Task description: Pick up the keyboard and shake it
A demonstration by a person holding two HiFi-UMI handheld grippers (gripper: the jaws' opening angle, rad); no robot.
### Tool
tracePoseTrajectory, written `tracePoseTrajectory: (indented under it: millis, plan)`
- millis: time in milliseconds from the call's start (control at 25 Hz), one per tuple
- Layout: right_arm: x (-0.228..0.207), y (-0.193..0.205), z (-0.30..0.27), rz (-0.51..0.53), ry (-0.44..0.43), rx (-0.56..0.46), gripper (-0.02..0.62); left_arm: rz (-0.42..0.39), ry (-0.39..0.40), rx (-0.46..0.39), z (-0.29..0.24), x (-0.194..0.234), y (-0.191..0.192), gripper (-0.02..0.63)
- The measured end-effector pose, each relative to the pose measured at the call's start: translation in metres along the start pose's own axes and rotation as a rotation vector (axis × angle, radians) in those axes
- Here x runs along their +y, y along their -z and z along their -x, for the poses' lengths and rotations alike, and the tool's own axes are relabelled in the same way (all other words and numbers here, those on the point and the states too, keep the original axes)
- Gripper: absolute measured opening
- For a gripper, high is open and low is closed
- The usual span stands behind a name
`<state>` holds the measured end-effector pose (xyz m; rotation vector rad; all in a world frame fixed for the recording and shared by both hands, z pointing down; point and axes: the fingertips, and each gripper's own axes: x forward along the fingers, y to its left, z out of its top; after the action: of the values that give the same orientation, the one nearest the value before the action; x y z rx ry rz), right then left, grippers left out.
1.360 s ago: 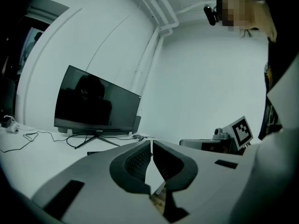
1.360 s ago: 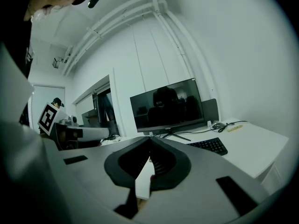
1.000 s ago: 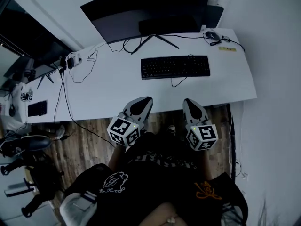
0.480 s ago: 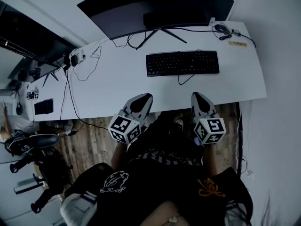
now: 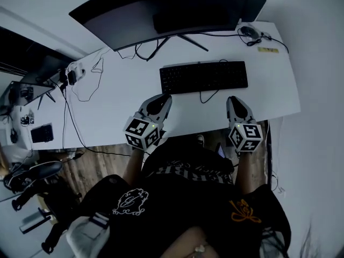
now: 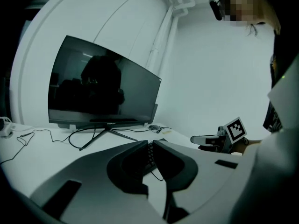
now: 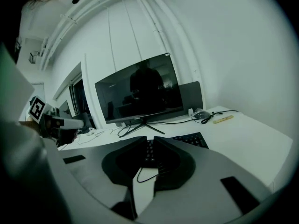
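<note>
A black keyboard (image 5: 203,77) lies flat on the white desk (image 5: 118,98), in front of the monitor. My left gripper (image 5: 161,102) hovers over the desk's front edge, short of the keyboard's left end, shut and empty. My right gripper (image 5: 235,102) hangs at the front edge below the keyboard's right end; its jaws are opening a little, with nothing between them. In the left gripper view the jaws (image 6: 150,143) meet and a strip of keyboard (image 6: 150,154) shows beyond them. The right gripper view shows a thin gap at the tips (image 7: 150,140) and the keyboard (image 7: 189,139) ahead.
A wide dark monitor (image 5: 161,12) on a splayed stand sits behind the keyboard. A mouse (image 5: 247,31) and a yellow strip (image 5: 267,50) lie at the back right. Loose cables and an adapter (image 5: 72,71) cover the desk's left part. The keyboard's cord (image 5: 207,95) loops toward me.
Both grippers have moved forward from over my lap to the desk's front edge, closer to the keyboard. The right jaws have parted slightly.
</note>
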<state>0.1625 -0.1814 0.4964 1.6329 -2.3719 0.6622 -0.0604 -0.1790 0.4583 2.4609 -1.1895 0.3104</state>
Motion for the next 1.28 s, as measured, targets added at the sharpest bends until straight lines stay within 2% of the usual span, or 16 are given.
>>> tracePoseTrajectory:
  millis: [160, 280, 440, 640, 760, 920, 1160, 1280]
  plan:
    - [-0.026, 0.012, -0.029, 0.042, 0.038, 0.067, 0.102, 0.06, -0.007, 0.026, -0.026, 0.042, 0.009, 0.031]
    - [-0.053, 0.026, -0.049, -0.001, 0.064, 0.116, 0.14, 0.091, -0.023, 0.063, -0.045, 0.076, 0.02, 0.04]
    - [-0.098, 0.049, -0.067, -0.091, 0.129, 0.168, 0.188, 0.083, -0.018, 0.167, -0.071, 0.113, 0.049, 0.16]
    - [-0.144, 0.071, -0.084, -0.172, 0.169, 0.209, 0.214, 0.128, -0.019, 0.298, -0.099, 0.148, 0.088, 0.195]
    - [-0.162, 0.084, -0.091, -0.183, 0.178, 0.256, 0.263, 0.16, -0.018, 0.342, -0.115, 0.163, 0.101, 0.216]
    - [-0.172, 0.096, -0.098, -0.205, 0.161, 0.295, 0.315, 0.162, 0.002, 0.412, -0.131, 0.176, 0.114, 0.262]
    - [-0.181, 0.104, -0.109, -0.224, 0.138, 0.323, 0.34, 0.241, 0.036, 0.429, -0.145, 0.179, 0.118, 0.267]
    - [-0.183, 0.103, -0.114, -0.211, 0.114, 0.339, 0.347, 0.249, 0.039, 0.437, -0.149, 0.177, 0.121, 0.27]
